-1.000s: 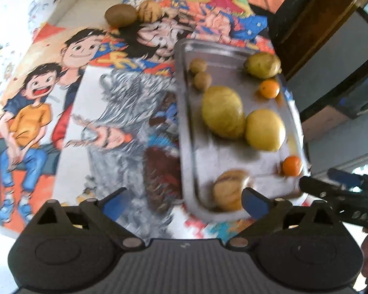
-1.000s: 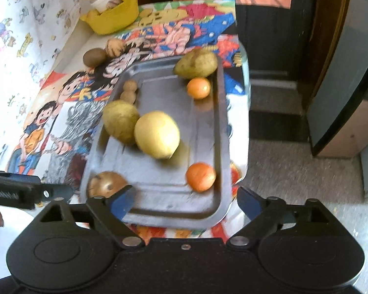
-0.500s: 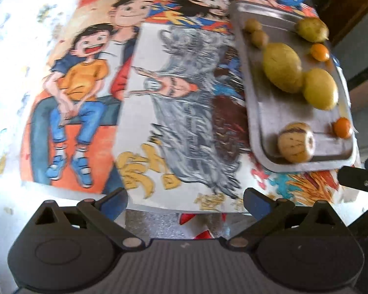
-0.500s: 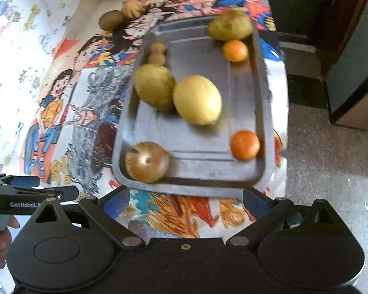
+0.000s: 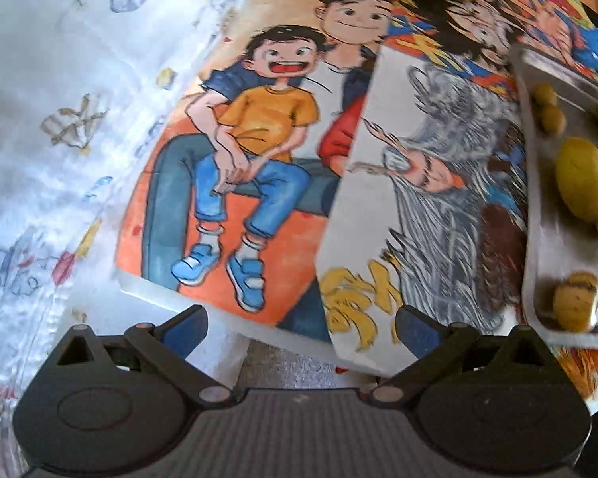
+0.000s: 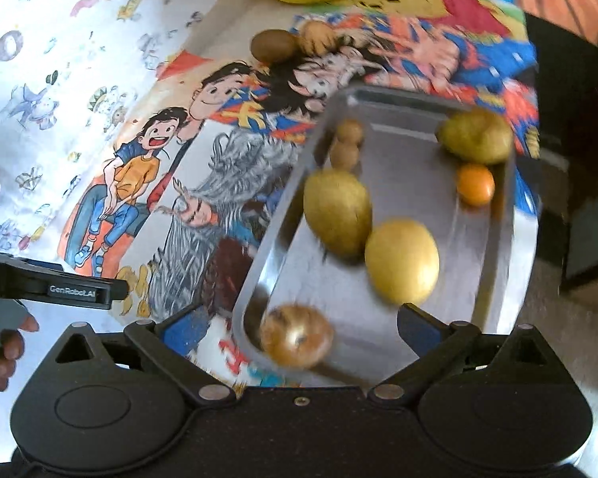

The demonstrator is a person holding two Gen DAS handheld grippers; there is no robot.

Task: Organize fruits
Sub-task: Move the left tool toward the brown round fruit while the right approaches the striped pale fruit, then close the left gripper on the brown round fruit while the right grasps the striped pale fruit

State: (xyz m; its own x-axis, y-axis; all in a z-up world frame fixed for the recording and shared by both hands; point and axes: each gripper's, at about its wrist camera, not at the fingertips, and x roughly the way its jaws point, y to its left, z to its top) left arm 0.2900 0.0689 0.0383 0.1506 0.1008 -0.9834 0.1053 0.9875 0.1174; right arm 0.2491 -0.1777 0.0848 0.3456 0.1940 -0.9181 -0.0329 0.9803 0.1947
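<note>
Both my claws are spread wide and empty. My right gripper (image 6: 299, 330) hovers at the near end of the steel tray (image 6: 514, 215), the brown round fruit (image 6: 297, 340) between its fingers; I'd lower squarely, then pinch gently. My left gripper (image 5: 299, 330) idles over the cartoon tablecloth (image 5: 259, 139).

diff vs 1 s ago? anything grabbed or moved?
Nothing grabbed. The left gripper swung left, away from the tray, and now faces the cartoon tablecloth. The right gripper stays over the tray's near end. Both jaws remain open and empty; the fruit sits where it was.
</note>
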